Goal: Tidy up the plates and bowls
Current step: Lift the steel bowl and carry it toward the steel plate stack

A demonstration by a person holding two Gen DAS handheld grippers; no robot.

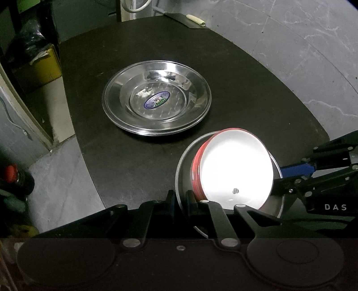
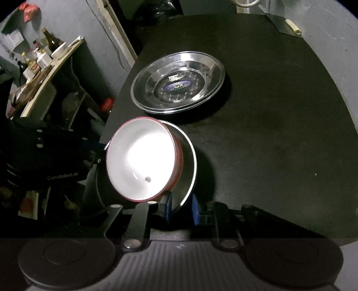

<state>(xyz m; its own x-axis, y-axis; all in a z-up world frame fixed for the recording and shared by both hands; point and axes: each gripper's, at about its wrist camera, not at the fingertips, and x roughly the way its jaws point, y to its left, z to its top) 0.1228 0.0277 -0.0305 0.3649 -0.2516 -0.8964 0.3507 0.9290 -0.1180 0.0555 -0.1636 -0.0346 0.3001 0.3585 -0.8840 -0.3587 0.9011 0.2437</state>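
Note:
A white bowl with a red rim [image 1: 235,165] [image 2: 141,161] lies tilted inside a steel bowl [image 1: 184,165] [image 2: 189,161] near the front of the black table [image 1: 246,78]. My left gripper [image 1: 180,201] is shut on the steel bowl's near rim. My right gripper [image 2: 181,209] [image 1: 284,176] straddles the opposite rim, blue pads on either side, with a small gap showing at the inner pad. Farther back, a stack of steel plates [image 1: 156,98] [image 2: 179,82] sits on the table, a blue oval sticker in the top one.
A cleaver with a pale handle [image 1: 197,20] lies at the table's far edge. Left of the table stand a yellow box [image 1: 44,65] and a shelf with bottles [image 2: 44,56]. Grey floor surrounds the rounded table edge.

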